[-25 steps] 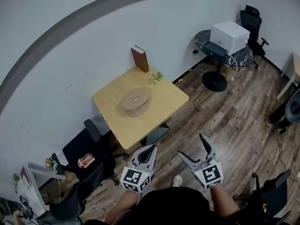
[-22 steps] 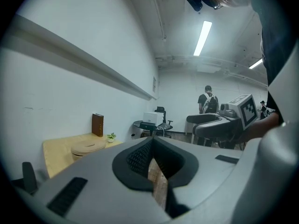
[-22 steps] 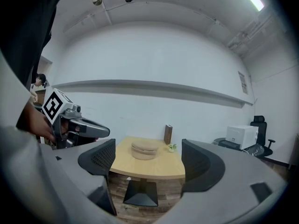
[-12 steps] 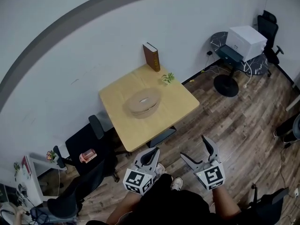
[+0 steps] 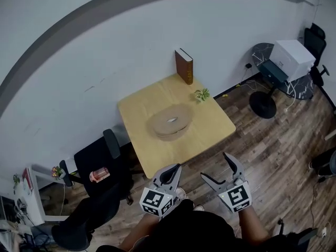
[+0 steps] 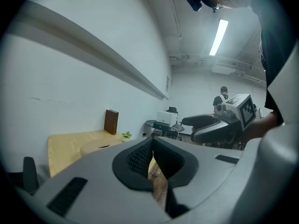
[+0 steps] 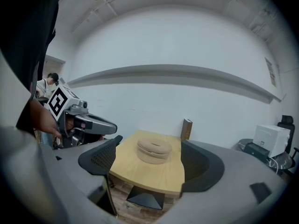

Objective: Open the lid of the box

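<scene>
Two handheld grippers short of the wooden table [image 5: 137,111], left gripper [image 5: 167,174] jaws clenched on nothing, right gripper [image 5: 214,167] jaws released and empty, oval box [image 5: 169,123] mid-table, closed.

place: office | signs: swivel chairs [image 5: 94,164]; printer [image 5: 294,56]; desk [image 5: 210,126]; ceiling strip-light [image 6: 218,36]

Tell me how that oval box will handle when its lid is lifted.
The box looks light and stiff, so it may rise with a snug lid. Low and wide, it seems unlikely to tip, but could slide on the smooth table.
</scene>
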`<state>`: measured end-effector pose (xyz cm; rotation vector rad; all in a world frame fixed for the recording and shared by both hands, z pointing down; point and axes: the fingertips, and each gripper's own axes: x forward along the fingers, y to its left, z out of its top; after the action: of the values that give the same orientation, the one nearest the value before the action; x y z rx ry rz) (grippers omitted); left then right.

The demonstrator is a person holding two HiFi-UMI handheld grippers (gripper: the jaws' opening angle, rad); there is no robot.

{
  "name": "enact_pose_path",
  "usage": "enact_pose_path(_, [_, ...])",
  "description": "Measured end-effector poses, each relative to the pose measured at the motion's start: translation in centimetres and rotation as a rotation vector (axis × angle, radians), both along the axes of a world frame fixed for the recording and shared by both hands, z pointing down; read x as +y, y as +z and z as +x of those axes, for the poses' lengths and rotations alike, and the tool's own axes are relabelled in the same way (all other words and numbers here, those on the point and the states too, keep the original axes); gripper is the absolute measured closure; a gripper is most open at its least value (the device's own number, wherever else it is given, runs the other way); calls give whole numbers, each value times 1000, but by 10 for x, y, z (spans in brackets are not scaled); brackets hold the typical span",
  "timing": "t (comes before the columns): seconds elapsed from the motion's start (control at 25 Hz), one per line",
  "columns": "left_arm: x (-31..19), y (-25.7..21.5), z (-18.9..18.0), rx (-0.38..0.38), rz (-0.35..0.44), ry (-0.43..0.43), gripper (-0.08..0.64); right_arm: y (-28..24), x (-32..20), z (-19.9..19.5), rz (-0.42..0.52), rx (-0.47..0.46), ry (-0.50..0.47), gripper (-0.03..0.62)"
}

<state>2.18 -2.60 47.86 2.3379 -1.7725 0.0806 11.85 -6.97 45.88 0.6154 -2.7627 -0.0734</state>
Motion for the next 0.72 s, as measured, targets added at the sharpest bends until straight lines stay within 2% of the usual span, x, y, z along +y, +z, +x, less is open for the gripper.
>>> enact_pose_path(0.2, [-21, -1, -32, -9, 2, -29, 541, 7, -25, -40, -30, 8, -42, 163])
enact_pose_path(0.4, [-32, 1, -70, -13, -9, -64, 541, 1, -51, -77, 15, 11, -65, 172])
enact_pose_path(0.72, [-43, 6, -112, -5, -9, -84, 541, 5, -69, -129, 10, 32, -113, 178])
